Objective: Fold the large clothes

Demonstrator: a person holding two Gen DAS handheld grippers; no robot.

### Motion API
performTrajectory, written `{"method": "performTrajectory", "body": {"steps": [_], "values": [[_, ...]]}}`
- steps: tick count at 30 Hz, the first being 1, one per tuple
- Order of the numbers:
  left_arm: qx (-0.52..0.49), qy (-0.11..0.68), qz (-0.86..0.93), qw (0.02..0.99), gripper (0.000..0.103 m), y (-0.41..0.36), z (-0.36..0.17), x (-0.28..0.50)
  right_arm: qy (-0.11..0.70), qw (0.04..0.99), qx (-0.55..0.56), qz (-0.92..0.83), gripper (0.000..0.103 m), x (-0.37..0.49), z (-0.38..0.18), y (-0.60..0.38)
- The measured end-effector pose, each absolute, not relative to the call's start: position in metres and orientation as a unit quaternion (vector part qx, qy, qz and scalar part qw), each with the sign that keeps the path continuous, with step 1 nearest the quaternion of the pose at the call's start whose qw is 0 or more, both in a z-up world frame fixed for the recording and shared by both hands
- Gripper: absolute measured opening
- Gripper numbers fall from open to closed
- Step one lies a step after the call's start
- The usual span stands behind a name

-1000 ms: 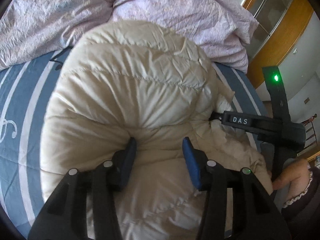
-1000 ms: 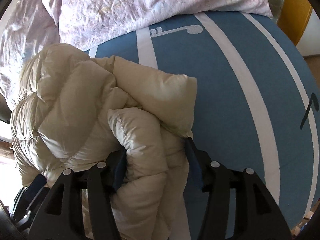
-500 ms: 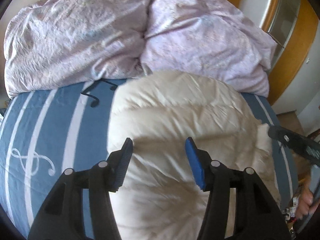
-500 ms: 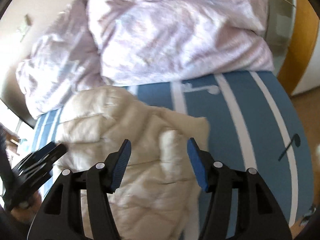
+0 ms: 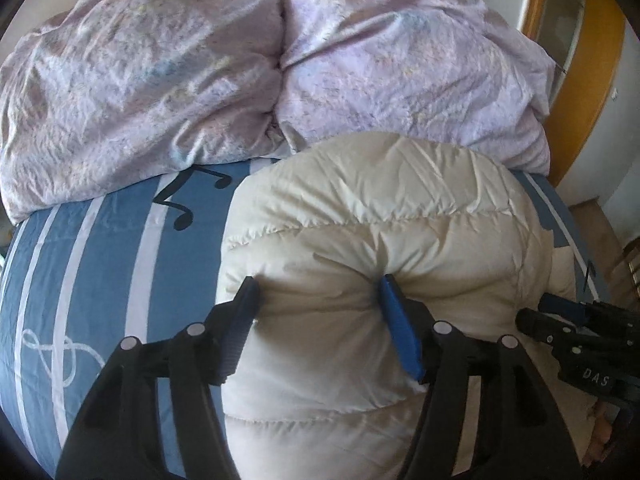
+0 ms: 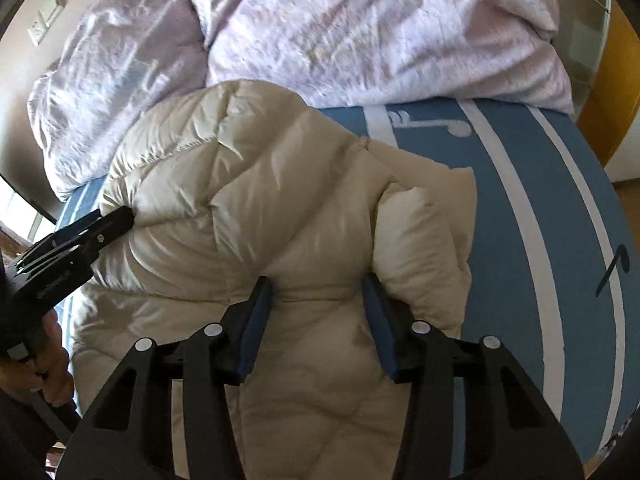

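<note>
A cream quilted puffer jacket (image 5: 372, 240) lies folded in a thick bundle on the blue bed sheet (image 5: 100, 264). My left gripper (image 5: 318, 292) is open, its fingers pressed into the near left edge of the bundle with padding bulging between them. The jacket also shows in the right wrist view (image 6: 248, 200). My right gripper (image 6: 316, 284) is open and pressed into the bundle's near right side, beside a doubled sleeve fold (image 6: 424, 232). Each gripper shows at the edge of the other's view.
Two crumpled lilac duvets (image 5: 160, 72) are piled along the head of the bed, just behind the jacket. The sheet has white stripes and music-note prints (image 6: 520, 184). A wooden wardrobe (image 5: 592, 40) stands at the right. The bed's right edge drops to the floor.
Both grippers pulled back from the jacket half a second ago with open jaws, then came down again and now press into the folded bundle.
</note>
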State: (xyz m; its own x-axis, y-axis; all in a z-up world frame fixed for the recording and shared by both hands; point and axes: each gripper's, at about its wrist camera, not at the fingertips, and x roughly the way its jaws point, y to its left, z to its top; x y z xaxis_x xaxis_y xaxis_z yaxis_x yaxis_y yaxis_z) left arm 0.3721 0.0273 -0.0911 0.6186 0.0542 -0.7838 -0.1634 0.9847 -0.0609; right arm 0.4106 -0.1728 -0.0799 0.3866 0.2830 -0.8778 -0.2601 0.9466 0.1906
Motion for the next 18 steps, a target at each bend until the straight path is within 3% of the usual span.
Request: {"method": "performTrajectory", "body": {"steps": [18], "values": [[-0.025,0.418,0.051,0.906,0.072,0.018,-0.125,0.385,0.458,0.879,0.004,0.132,0.05,0.398,-0.097,-0.171]]}}
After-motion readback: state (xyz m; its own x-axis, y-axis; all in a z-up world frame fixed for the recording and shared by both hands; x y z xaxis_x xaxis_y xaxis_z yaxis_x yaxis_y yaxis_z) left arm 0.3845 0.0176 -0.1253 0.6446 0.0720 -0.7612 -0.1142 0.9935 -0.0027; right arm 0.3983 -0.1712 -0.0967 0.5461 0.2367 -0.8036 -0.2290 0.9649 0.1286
